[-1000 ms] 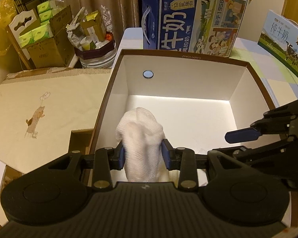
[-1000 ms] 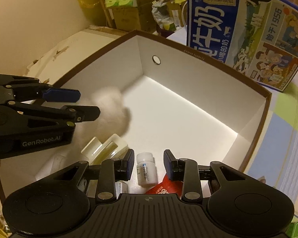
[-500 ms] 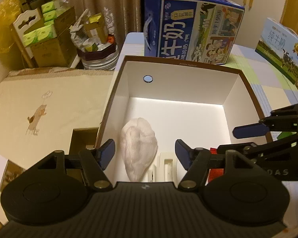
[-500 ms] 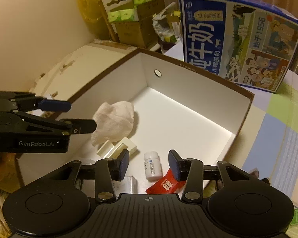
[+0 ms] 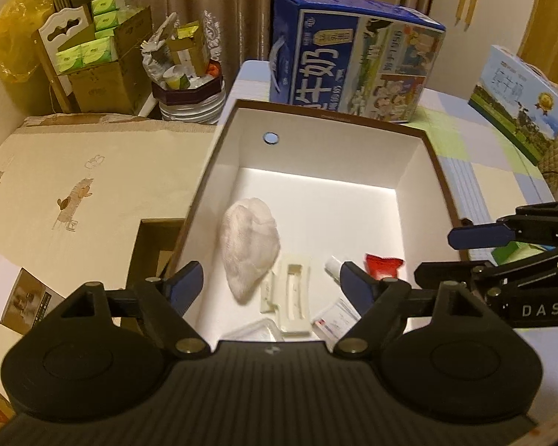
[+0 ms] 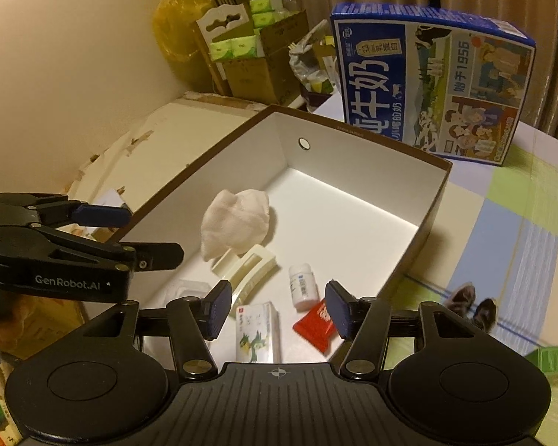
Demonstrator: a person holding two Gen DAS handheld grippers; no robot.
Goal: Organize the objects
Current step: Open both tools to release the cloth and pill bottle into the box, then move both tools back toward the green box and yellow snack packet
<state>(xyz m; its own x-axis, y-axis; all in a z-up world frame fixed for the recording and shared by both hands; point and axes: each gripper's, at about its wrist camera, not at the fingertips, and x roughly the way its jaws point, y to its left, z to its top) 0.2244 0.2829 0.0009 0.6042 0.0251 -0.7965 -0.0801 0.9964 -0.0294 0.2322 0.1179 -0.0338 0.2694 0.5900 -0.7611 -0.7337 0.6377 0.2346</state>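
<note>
left wrist view shows our left hand-held gripper (image 5: 269,278) opening, having just released the cloth (image 5: 249,249), which now lies in the box (image 5: 424,171), while our right hand-held gripper (image 6: 275,308) opens off the bottle (image 6: 302,285), so both placements look done.

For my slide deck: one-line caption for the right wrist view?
Right claw opening above the white box, where cloth, pill bottle and red packet lie.

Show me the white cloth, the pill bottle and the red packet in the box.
white cloth (image 5: 250,247), left wrist view, middle of the bundle
pill bottle (image 6: 302,285), right wrist view, its label
red packet (image 6: 316,325), right wrist view, its middle
</note>
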